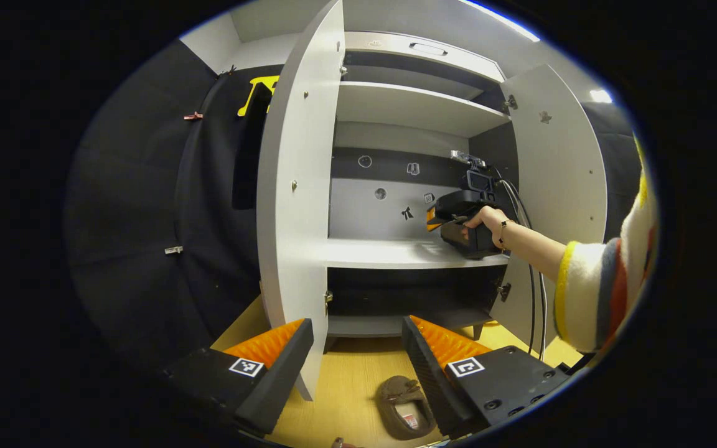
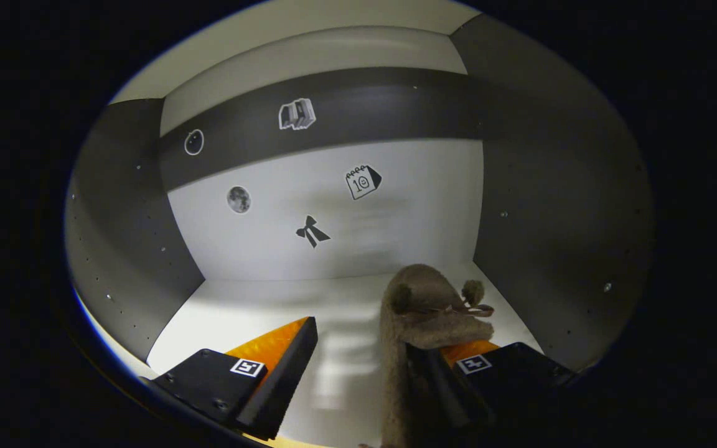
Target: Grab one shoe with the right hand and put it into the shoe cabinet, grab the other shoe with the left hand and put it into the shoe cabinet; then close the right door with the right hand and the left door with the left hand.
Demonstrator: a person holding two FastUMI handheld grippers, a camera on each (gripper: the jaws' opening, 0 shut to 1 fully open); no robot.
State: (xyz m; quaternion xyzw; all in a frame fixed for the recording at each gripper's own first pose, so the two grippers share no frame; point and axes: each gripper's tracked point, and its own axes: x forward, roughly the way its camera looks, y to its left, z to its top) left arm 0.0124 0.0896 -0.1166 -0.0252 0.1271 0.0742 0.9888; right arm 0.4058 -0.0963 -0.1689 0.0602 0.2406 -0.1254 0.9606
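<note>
In the left gripper view the white shoe cabinet [image 1: 396, 106] stands with both doors swung wide. A hand [image 1: 486, 221] holds my right gripper [image 1: 434, 219] inside its middle compartment. A brown fuzzy shoe [image 1: 405, 407] lies on the wooden floor [image 1: 346, 386], low between the fingers of my open left gripper [image 1: 358, 364] and apart from them. In the right gripper view the other brown shoe [image 2: 424, 308] stands on end on the middle shelf [image 2: 253, 311], leaning on one finger of my right gripper [image 2: 361, 364]. Those fingers are spread wide, so they do not pinch it.
The left door [image 1: 296, 186] juts toward me just left of my left gripper; the right door [image 1: 557, 180] stands behind the person's striped sleeve [image 1: 601, 292]. Cables [image 1: 536, 298] hang from the right gripper. Stickers dot the compartment's back wall [image 2: 333, 211]. A lower shelf [image 1: 396, 323] sits near the floor.
</note>
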